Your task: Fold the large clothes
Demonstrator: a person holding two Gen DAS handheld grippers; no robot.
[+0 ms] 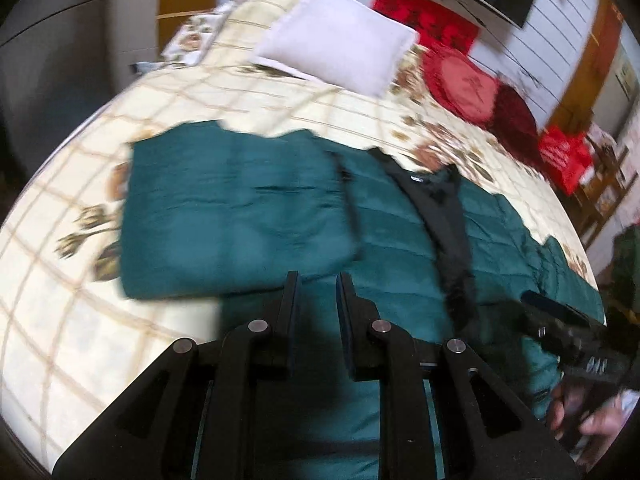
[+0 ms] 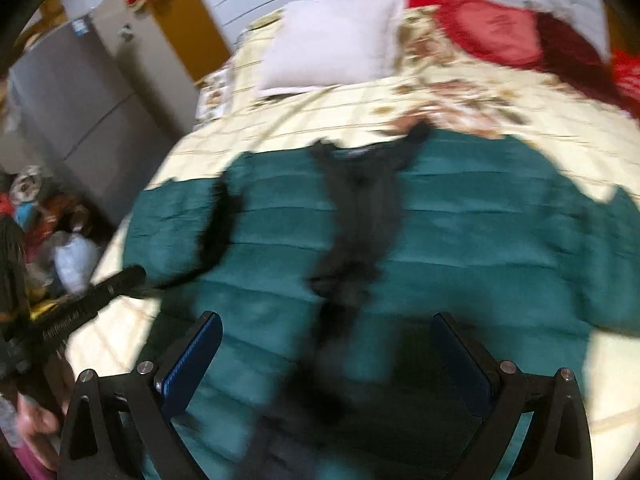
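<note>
Motion blur is smearing the green jacket (image 2: 460, 232) and its black lining (image 2: 356, 216) in the right wrist view, the frame's lower edge is cutting off its hem, and the red cushions (image 1: 464, 80) are showing lettering too blurred to read.

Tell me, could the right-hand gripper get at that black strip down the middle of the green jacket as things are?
Probably yes. The right gripper is open and empty, and the black strip of the green jacket lies straight ahead between its fingers with nothing over it. The left gripper sits well off to the side.
</note>
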